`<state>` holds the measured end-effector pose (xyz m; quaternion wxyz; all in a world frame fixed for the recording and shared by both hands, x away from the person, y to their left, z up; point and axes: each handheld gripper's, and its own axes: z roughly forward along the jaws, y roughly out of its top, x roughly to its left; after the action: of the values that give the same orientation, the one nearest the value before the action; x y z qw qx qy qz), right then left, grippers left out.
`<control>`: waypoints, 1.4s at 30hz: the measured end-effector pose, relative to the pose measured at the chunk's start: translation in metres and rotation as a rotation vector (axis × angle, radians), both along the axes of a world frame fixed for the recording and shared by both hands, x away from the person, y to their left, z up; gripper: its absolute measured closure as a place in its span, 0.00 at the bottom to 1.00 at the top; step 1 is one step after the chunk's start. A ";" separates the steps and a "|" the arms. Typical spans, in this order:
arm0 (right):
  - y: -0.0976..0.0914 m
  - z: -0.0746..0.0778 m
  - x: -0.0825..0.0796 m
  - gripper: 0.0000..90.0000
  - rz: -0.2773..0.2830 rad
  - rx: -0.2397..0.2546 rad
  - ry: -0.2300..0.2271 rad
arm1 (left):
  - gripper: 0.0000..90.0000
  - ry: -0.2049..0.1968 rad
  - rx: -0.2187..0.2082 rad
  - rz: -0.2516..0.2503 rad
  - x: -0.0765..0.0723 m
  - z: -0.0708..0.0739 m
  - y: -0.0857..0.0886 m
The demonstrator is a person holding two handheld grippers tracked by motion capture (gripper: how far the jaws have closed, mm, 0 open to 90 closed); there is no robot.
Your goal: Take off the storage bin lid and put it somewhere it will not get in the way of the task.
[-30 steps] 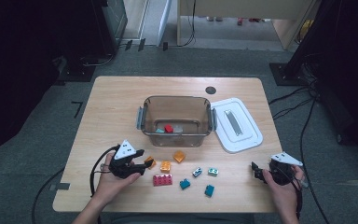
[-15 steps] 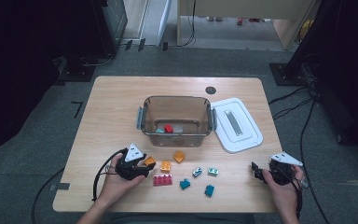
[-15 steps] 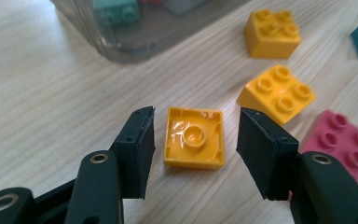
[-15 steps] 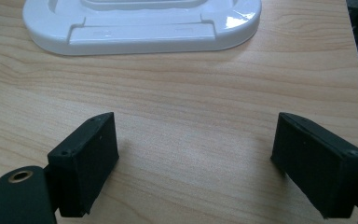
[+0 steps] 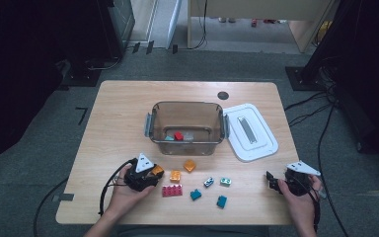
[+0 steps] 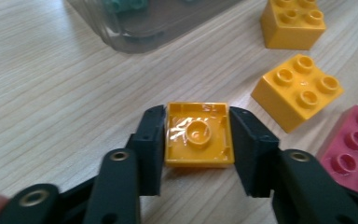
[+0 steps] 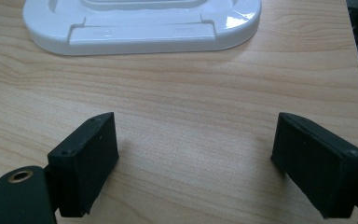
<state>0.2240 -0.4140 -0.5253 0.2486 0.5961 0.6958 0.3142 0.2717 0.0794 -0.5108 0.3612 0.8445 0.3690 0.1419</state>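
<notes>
The left gripper [image 6: 197, 140] has just closed its jaws onto an upturned orange brick [image 6: 198, 135] at the table's [image 5: 118, 123] near left; the brick's underside is hidden. The right gripper [image 7: 196, 158] gapes empty.

Orange brick [image 6: 198, 140] glossy plastic; table [image 6: 51, 93] matt wood grain; lid [image 7: 144, 28] shiny white plastic.
</notes>
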 end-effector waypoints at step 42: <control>0.000 0.000 0.000 0.15 0.000 0.001 0.001 | 0.67 -0.156 -0.175 -0.100 0.055 0.148 -0.031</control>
<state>0.2239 -0.4140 -0.5252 0.2481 0.5964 0.6958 0.3140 0.3272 0.0489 -0.3631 0.4678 0.8135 0.3081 0.1564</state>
